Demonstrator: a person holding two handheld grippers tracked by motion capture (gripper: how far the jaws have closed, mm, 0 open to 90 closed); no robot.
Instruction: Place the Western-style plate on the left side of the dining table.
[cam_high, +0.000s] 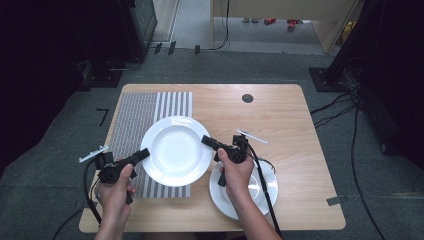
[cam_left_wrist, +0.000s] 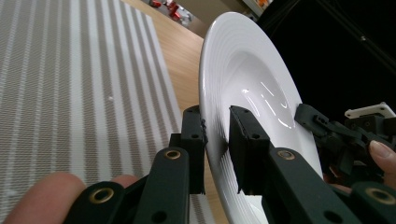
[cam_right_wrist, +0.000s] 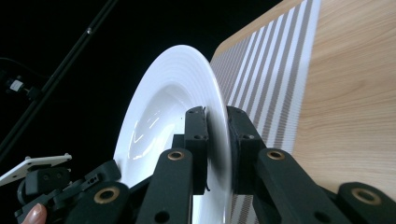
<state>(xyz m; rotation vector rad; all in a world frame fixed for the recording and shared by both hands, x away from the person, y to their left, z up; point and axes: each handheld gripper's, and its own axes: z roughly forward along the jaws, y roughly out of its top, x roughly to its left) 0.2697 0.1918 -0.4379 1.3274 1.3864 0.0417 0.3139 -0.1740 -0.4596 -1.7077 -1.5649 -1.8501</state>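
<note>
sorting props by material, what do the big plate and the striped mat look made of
Big plate: likely glazed ceramic, though the look leaves it open; it is glossy white with sharp light streaks and fine concentric ridges on its rim. Striped mat: looks like woven fabric or vinyl; it is matte with thin grey and white ribs.

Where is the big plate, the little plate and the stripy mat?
big plate (cam_high: 175, 150), high view, its white middle
little plate (cam_high: 222, 202), high view, its bare lower-left rim
stripy mat (cam_high: 132, 115), high view, its grey upper part

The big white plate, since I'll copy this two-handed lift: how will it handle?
Probably stiff: the big white plate keeps its shape with the left tongs and right tongs pinching opposite rim edges. Its glossy glaze looks slippery, so it could slide between the narrow pads. It looks ceramic, likely fairly heavy and breakable if dropped onto the table.
</note>
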